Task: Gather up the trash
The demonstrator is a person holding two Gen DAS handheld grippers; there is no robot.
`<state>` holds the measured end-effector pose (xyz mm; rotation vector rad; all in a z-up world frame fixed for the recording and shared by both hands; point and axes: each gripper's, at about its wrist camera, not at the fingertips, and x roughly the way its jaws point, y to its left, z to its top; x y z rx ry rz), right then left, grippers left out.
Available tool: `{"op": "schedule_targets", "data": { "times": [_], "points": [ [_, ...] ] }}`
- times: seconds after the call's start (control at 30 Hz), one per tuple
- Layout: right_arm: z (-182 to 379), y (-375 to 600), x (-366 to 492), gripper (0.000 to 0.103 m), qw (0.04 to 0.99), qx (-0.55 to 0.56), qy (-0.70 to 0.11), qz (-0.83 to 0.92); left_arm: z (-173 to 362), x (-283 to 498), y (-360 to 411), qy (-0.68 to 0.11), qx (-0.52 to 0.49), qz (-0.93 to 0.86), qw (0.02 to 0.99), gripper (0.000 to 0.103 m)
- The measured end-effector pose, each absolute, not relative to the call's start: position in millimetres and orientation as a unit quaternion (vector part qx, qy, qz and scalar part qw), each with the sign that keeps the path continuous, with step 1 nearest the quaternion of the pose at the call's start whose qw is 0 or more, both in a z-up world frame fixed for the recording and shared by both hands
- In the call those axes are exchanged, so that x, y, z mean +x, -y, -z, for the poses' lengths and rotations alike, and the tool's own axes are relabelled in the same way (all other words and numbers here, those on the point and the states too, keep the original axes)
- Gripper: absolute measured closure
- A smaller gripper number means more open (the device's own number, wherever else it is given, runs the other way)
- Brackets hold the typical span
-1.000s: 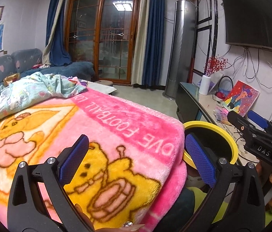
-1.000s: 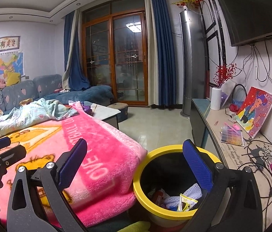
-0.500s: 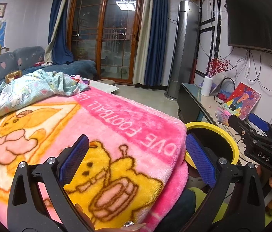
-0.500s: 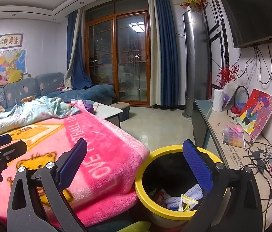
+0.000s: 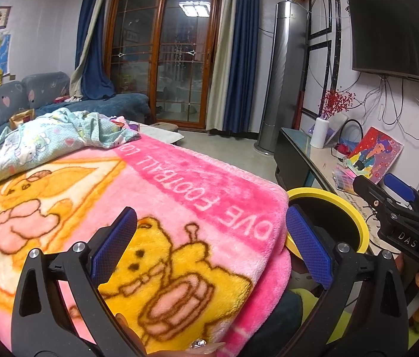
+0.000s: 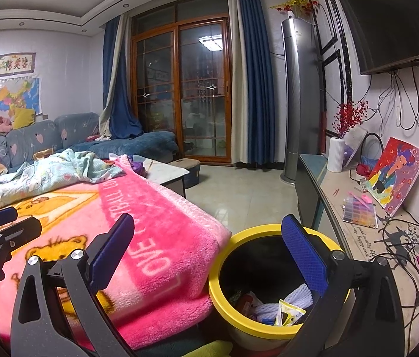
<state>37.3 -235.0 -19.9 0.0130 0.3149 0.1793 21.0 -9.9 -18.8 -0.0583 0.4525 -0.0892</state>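
Your left tool (image 5: 210, 242) hangs wide open and holds nothing, just above the pink blanket (image 5: 155, 196). Your right tool (image 6: 208, 253) is equally spread and empty, poised near the yellow-rimmed bin (image 6: 224, 294), which stands against the blanket's edge. Collected trash (image 6: 271, 306), wrappers and white netting, lies in the bin's bottom. In my judgement the deposit step is finished and you are between picks; the next move calls for locating a fresh piece, since none shows loose on the blanket near either tool. The right view alone shows the bin's contents; the left view shows only its rim and dark interior. The left view shows your right tool from the side, and the right view catches your left tool at its edge. Farther off, a crumpled patterned sheet (image 5: 51, 139) lies on the blanket, then the sofa (image 6: 45, 136); the side surface (image 6: 346, 205) carries small clutter.
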Motion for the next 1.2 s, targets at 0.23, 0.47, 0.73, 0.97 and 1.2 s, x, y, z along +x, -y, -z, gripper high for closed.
{"op": "schedule_targets", "data": {
  "times": [0.23,0.47,0.73,0.97,1.2],
  "points": [
    [19.3,234.5,38.3,0.007,0.984,0.007,-0.157,-0.089,18.2,21.6,9.3,-0.225,-0.029,0.045,0.973,0.011],
    [19.4,235.1,37.5,0.007,0.984,0.007,-0.155,-0.089,18.3,21.6,9.5,-0.225,-0.030,0.045,0.973,0.011],
    [16.8,236.0,37.8,0.007,0.985,0.007,-0.153,-0.085,18.8,21.4,8.3,-0.225,-0.029,0.044,0.973,0.011],
    [17.0,236.7,37.4,0.007,0.985,0.007,-0.153,-0.084,19.5,21.4,7.6,-0.226,-0.029,0.043,0.973,0.011],
    [16.8,237.3,37.1,0.007,0.985,0.007,-0.153,-0.084,21.3,19.6,5.3,-0.227,-0.028,0.043,0.973,0.011]
  ]
}}
